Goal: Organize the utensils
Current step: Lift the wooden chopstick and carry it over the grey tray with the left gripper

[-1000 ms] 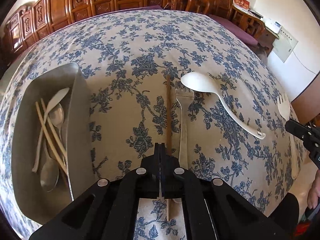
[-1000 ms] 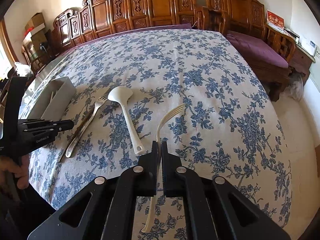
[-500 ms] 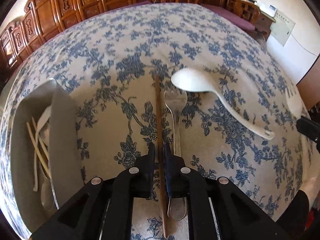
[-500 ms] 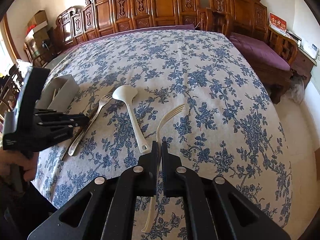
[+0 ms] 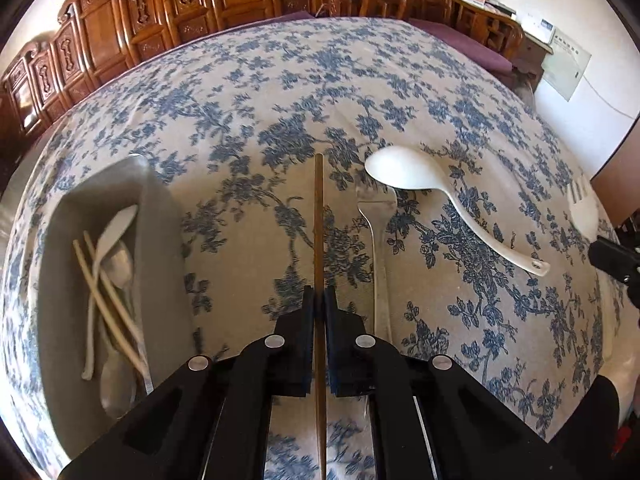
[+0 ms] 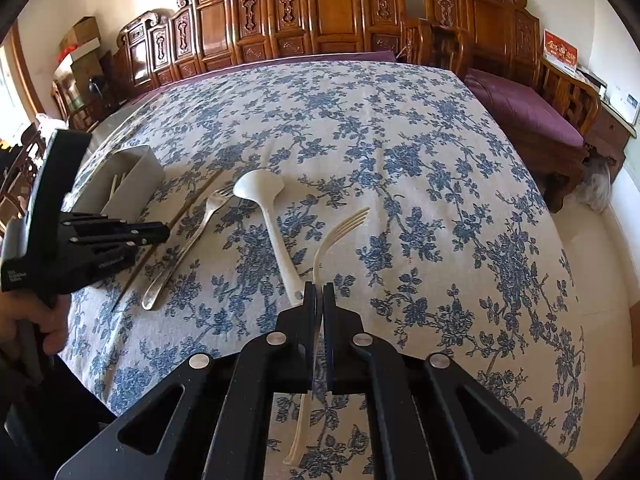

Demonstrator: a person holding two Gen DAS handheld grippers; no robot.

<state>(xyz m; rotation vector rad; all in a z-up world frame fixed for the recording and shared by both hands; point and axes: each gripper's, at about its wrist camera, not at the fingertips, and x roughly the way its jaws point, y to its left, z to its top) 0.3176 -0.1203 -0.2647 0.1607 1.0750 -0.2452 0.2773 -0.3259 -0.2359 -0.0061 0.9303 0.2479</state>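
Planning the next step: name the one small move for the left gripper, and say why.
Probably lift: the left gripper is shut on the brown chopstick, which still lies along the tablecloth; then carry it left to the grey tray holding other utensils.

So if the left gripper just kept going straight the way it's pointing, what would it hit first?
Most likely the flowered tablecloth. The left gripper tilts down at the table, its jaws closed on the brown chopstick, and nothing else lies along that line. The metal fork sits just to the side, though depth is hard to judge.
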